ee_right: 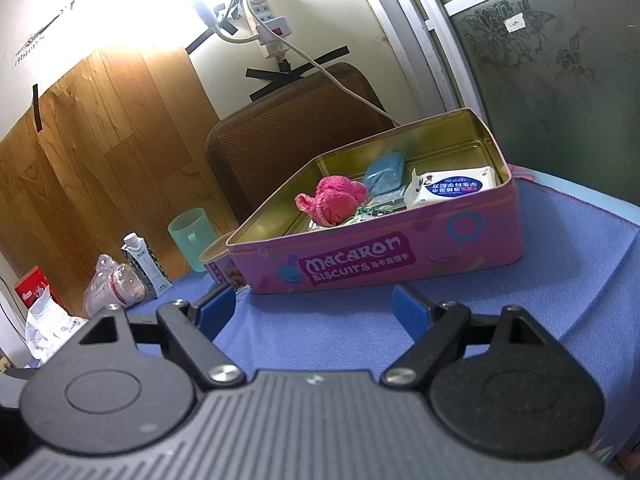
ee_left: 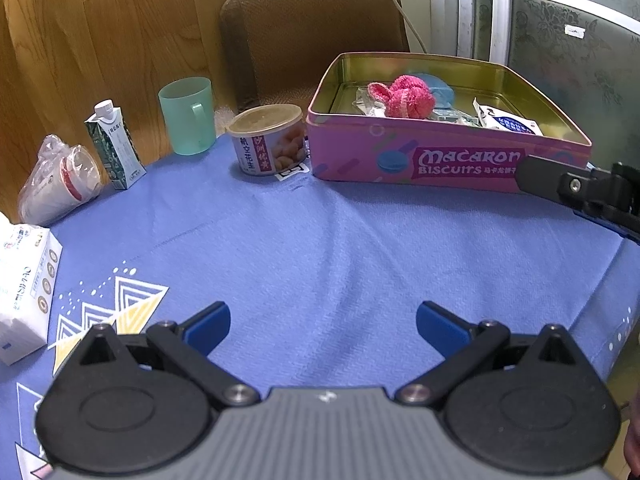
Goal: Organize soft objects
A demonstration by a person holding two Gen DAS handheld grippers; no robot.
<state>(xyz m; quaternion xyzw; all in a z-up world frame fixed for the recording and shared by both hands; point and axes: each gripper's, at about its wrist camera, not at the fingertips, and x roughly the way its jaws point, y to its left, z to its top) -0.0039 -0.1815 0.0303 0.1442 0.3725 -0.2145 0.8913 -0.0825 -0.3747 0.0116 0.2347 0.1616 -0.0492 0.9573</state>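
Both grippers hang empty over the blue tablecloth [ee_left: 320,240]: the left gripper [ee_left: 323,330] at the bottom of its view with jaws spread wide and nothing between them, the right gripper [ee_right: 314,310] likewise agape, aimed at the pink biscuit tin [ee_right: 400,256] in the centre of its frame. Inside the tin sit the soft things: a pink fluffy cloth [ee_left: 404,98] bundled mid-tin, a blue soft item [ee_left: 438,88] behind it, and a white tissue pack [ee_right: 452,188] toward the right. On the left of the left view stand a can [ee_left: 270,140], a green cup [ee_left: 188,116], a carton [ee_left: 114,146] and a white box [ee_left: 24,292]. It reads as a pause between picks, possibly near the finish. Next, I'd judge, comes a scan for any soft item left outside; the crumpled plastic bag [ee_left: 56,180] at far left is a candidate.
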